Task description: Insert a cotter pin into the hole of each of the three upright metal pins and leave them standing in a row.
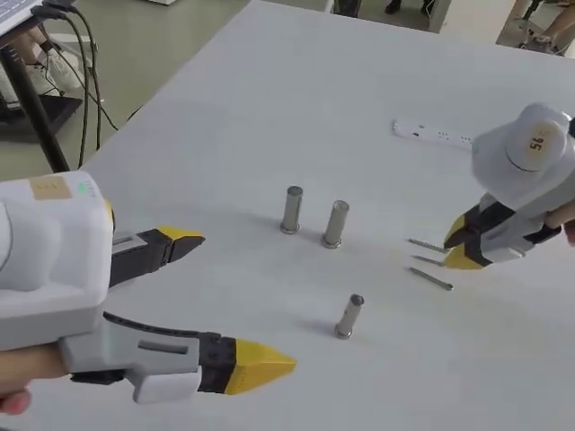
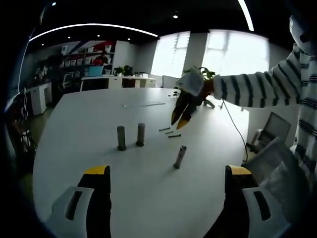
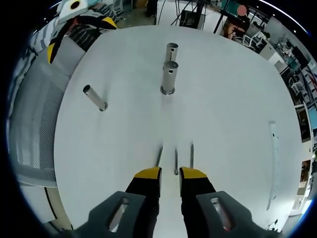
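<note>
A: Any text you can read off your setup?

B: One spot. Your right gripper [image 1: 452, 247] has a round yellow sticker [image 1: 537, 142] on its white top, at 3 o'clock in the head view. It has two dark characters, rotated. They look like "56", not certain.

A: And the left?

B: Your left gripper [image 1: 247, 302] carries a tan sticker [image 1: 49, 187] at 9 o'clock, too blurred to read. The white strip [image 1: 431, 135] at 2 o'clock has marks, illegible.

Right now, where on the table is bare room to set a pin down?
Bare: the table between the left gripper and the metal pins, and beyond the pins. Crowded: around the cotter pins by the right gripper.
</note>
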The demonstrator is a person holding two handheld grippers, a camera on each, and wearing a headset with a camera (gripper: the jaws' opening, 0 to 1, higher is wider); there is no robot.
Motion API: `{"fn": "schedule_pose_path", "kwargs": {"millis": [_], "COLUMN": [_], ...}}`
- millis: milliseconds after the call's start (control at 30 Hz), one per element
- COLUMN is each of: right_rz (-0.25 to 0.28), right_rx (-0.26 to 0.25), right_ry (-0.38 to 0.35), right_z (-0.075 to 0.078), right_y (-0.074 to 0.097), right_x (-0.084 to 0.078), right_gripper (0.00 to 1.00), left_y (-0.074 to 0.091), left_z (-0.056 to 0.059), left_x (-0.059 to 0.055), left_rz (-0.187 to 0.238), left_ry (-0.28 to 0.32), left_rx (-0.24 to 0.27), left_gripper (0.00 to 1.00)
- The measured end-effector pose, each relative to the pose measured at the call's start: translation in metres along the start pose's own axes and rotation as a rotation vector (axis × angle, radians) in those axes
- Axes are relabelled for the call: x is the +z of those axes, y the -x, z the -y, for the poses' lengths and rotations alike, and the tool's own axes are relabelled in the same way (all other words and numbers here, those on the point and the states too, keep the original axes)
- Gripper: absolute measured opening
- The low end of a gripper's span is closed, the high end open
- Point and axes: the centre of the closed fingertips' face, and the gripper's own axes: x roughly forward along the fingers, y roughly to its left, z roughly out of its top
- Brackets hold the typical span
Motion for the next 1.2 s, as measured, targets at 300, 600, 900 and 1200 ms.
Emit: {"fn": "schedule_pose_path", "kwargs": {"millis": [300,600,900,1200], "right_rz": [-0.044,-0.069,-0.077,-0.122], "right_rx": [0.029,0.058,0.069,0.068], "right_ry": [-0.017,-0.032,-0.01,0.037], "right_z": [0.006,0.006,0.008,0.01], "right_y": [-0.015,-0.022,-0.023,-0.024], "right_x": [-0.007,-0.013,-0.012,-0.013], "right_gripper": [0.07,0.06,0.02,0.0], "left_y": [0.002,0.003,0.0,-0.003], "left_z": [-0.001,-0.004,-0.003,-0.002], "left_x": [-0.001,-0.003,-0.005,-0.007], "left_rz": [0.0,-0.004,-0.017,-0.026], "left_ry": [0.005,0.011,0.018,0.022], "left_rx": [0.006,0.012,0.006,0.0], "left_gripper": [0.94,0.93,0.92,0.91]}}
